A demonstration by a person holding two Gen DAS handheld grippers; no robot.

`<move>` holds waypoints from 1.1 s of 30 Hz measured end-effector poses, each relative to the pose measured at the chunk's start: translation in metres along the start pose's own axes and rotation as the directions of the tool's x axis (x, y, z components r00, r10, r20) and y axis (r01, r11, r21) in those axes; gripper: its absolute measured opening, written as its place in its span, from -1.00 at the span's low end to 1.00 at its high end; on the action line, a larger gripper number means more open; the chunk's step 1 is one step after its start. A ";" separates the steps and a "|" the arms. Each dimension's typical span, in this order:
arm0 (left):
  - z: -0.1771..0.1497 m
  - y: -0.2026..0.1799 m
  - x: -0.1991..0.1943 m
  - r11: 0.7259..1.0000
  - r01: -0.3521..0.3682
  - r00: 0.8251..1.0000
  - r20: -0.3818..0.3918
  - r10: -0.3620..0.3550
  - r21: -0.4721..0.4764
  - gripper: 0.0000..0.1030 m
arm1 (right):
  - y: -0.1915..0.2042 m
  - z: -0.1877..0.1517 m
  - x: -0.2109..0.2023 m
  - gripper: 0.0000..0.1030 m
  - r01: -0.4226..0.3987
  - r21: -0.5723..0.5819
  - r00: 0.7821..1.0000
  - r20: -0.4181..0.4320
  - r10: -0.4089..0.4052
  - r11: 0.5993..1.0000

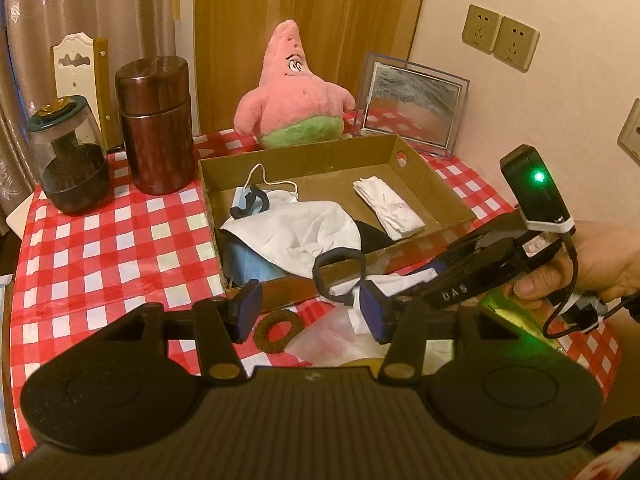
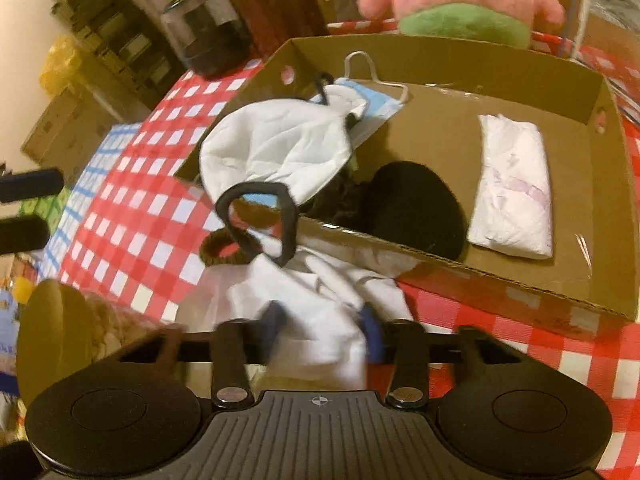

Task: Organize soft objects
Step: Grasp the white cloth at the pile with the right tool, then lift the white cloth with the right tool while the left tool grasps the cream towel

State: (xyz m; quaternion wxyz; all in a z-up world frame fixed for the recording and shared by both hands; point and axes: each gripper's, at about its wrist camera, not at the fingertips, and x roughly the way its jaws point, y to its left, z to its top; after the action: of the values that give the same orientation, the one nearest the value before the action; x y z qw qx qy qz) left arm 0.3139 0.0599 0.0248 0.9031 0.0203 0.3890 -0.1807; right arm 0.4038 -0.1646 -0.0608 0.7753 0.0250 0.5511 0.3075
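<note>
Blue-padded fingers of the right gripper (image 2: pixel 324 330) straddle a crumpled white cloth (image 2: pixel 320 304) on the red checked tablecloth (image 2: pixel 132 204), just near the cardboard tray (image 2: pixel 520 280); blur hides whether the pads press it. Left of it, the left gripper (image 1: pixel 310 312) hangs with jaws apart and empty above a brown hair tie (image 1: pixel 276 330). Draped over the tray's near wall lies a white mask (image 2: pixel 276 148) with black loops. Inside lie a folded white packet (image 2: pixel 512 188), a blue mask (image 2: pixel 376 108) and something black. A pink plush star (image 1: pixel 294 92) sits beyond the tray's far edge.
</note>
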 end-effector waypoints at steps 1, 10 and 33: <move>0.000 0.000 0.000 1.000 0.000 1.000 0.000 0.000 0.001 -0.04 | -0.001 0.000 -0.002 -0.58 -0.001 0.001 1.000 0.003 0.001 1.000; 0.000 -0.006 -0.010 1.000 -0.003 1.000 0.008 0.003 0.000 -0.04 | 0.005 -0.009 -0.061 -0.86 -0.011 0.047 0.992 0.125 0.005 0.999; -0.036 -0.086 -0.091 0.998 0.052 0.997 0.050 -0.054 0.035 -0.04 | 0.070 -0.073 -0.234 -0.87 -0.063 0.082 0.920 0.390 0.026 0.995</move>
State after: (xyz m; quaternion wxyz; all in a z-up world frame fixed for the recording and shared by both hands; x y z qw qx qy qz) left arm 0.2021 0.0140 0.0733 0.9071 0.0205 0.3631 -0.2117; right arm 0.2613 -0.2481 0.1331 0.8600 0.1340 0.3995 0.2878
